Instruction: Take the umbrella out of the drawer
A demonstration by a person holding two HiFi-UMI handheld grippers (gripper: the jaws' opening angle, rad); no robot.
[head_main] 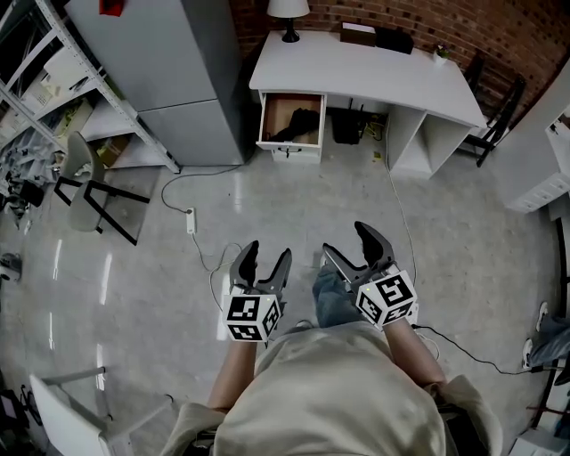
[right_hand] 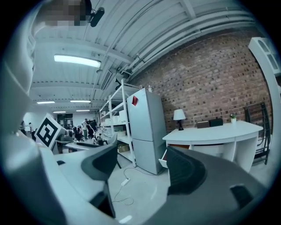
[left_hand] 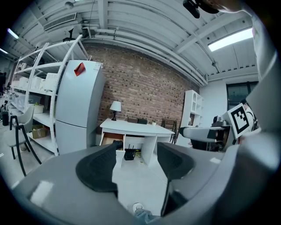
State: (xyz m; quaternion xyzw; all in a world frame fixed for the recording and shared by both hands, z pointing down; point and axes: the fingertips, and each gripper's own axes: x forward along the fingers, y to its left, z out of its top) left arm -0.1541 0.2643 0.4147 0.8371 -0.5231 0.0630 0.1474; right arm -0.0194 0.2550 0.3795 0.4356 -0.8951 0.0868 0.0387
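Umbrella (head_main: 298, 125): dark, lies inside open drawer (head_main: 289, 144) at left end of white desk (head_main: 383, 80), well apart from both grippers. Lamp (head_main: 288, 16) stands on desk corner behind drawer; grey fridge (head_main: 169, 71) just beside desk. Left gripper (head_main: 266, 256): jaws apart, nothing between them. Right gripper (head_main: 347, 242): jaws wide apart, also empty. Both grippers in front of person, pointing toward desk.

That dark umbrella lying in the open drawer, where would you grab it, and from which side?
Probably across the slim body of the umbrella, near its middle, coming down from above: it lies flat in the drawer, whose walls block the sides while the top is open. Its handle is too small to make out.
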